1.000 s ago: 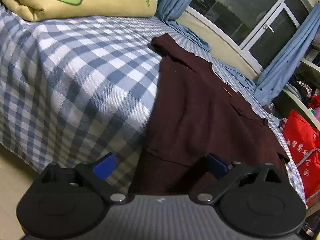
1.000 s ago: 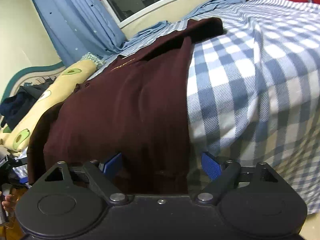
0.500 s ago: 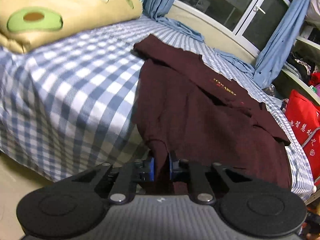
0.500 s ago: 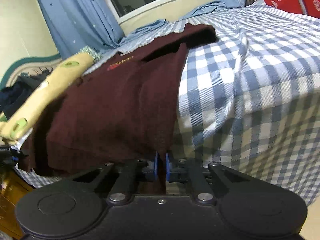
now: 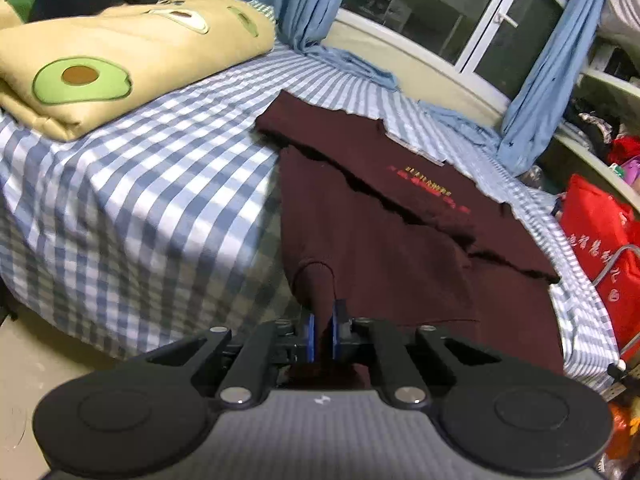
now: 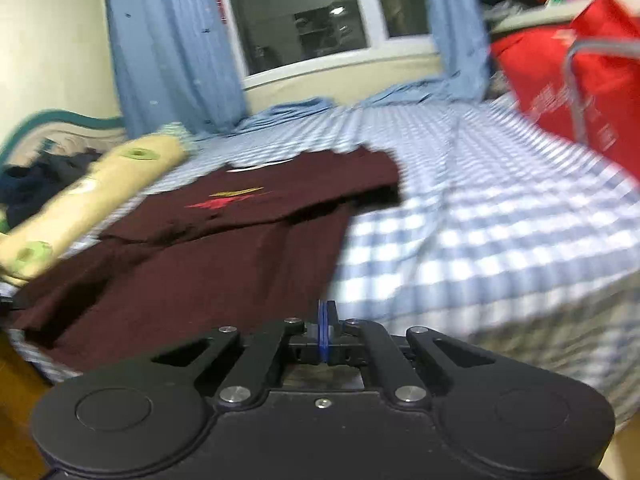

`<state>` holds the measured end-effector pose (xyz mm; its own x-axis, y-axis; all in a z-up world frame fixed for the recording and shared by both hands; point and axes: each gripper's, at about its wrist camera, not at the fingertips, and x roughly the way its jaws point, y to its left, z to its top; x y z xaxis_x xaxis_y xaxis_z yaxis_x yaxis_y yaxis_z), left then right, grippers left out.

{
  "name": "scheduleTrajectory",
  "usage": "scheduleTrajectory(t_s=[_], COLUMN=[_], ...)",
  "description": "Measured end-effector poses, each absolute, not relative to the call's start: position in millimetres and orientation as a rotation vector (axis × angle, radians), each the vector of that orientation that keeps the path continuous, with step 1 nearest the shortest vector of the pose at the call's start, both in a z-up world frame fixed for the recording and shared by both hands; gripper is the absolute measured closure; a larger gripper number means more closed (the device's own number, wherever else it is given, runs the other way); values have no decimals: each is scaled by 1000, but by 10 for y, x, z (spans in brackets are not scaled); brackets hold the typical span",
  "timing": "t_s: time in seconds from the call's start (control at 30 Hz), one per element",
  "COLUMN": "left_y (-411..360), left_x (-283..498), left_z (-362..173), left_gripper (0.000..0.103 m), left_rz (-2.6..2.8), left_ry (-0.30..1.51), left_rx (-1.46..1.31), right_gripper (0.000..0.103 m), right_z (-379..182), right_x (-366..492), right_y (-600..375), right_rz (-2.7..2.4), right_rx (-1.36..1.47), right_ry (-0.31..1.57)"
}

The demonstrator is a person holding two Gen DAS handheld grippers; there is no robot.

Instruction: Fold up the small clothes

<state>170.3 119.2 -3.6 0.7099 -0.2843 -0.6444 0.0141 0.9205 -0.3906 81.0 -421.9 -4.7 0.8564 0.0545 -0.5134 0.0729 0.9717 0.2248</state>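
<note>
A dark maroon shirt (image 5: 400, 248) with red and gold chest print lies on the bed and hangs over its near edge. In the left wrist view my left gripper (image 5: 323, 332) has its jaws closing the last bit, and the blue pads pinch a raised fold of the shirt's hem. In the blurred right wrist view the shirt (image 6: 208, 264) spreads to the left. My right gripper (image 6: 324, 332) has its jaws closing, the pads pressed together where the shirt's near right corner runs into them. Both held corners are lifted off the bed edge.
The bed carries a blue-and-white checked sheet (image 5: 140, 184). A folded yellow avocado quilt (image 5: 120, 52) with dark clothes on it lies at the head end. A red bag (image 5: 600, 240) stands at the foot end. Blue curtains (image 6: 172, 40) and a window are behind.
Both grippers went from wide open around the hanging hem to shut on it. Both have since risen, pulling the hem up, so more of the bed top shows.
</note>
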Motion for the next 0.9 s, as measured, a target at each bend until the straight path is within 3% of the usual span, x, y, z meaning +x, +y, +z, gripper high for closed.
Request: scheduleTrajectory(t_s=[0.17,0.3,0.37,0.43,0.53,0.8,0.87,0.9], left_y=[1180,1171,1164,1169,1203,1194,1198,1201], left_x=[1652,1660,1664,1664,1666,1677,1679,1677], left_z=[-115,-97,-84,-74,-58,-35,-39,-41], left_gripper=[100,100,100,100,100,100,100,100], left_rz=[-157,-158,-155,-153,-150,-140,-135,-133], left_ry=[776,775,777,776,775,779,780,781], left_rx=[-399,-401,-391,-392,-401,-384,-385,-387], right_gripper=[103,69,58,38,17,7,13,27], right_z=[-231,-492,-643,-824,-1072,-1623,-1607,-1580], right_x=[682,715,800,902,1038,1426,1440,1432], right_y=[-4386,-4176,-4048,-3938,-3876,-3994,-3976,-3968], right_rz=[-17,63,96,127,170,324,334,330], right_rx=[307,352,374,400,465,728,742,735], right_ry=[578,619,642,662,678,704,686,686])
